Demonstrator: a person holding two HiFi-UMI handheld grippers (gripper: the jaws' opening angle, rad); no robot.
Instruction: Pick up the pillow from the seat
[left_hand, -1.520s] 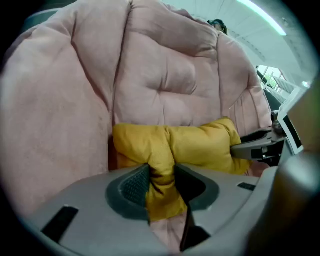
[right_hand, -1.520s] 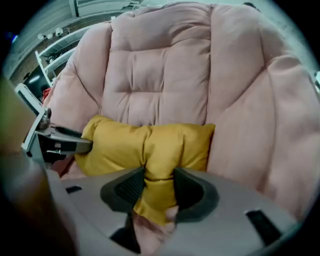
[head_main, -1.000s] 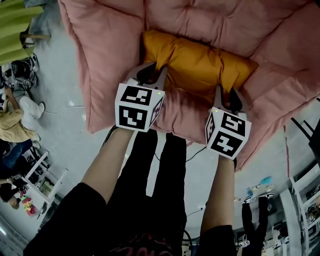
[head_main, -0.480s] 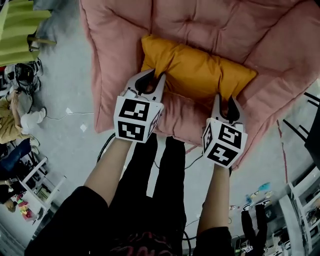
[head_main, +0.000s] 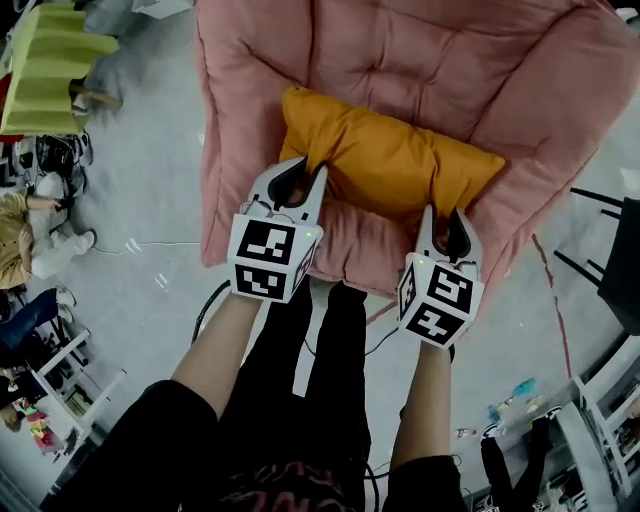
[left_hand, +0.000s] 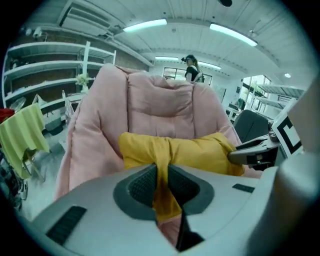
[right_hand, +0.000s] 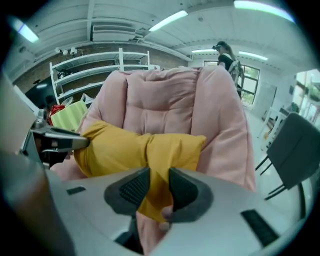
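Left tongs (head_main: 300, 175) and right tongs (head_main: 447, 222) stay clenched on the pillow (head_main: 385, 150); it now appears raised from the seat (head_main: 400, 60), lift begun.

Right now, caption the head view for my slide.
Left tool and right tool grip the yellow pillow in the pink seat.

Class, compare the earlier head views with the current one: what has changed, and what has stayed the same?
The pillow now looks stretched straighter; whether it has lifted is unclear. The camera's view shifted too. Unchanged: the left gripper and right gripper still pinch its near edge above the pink seat.
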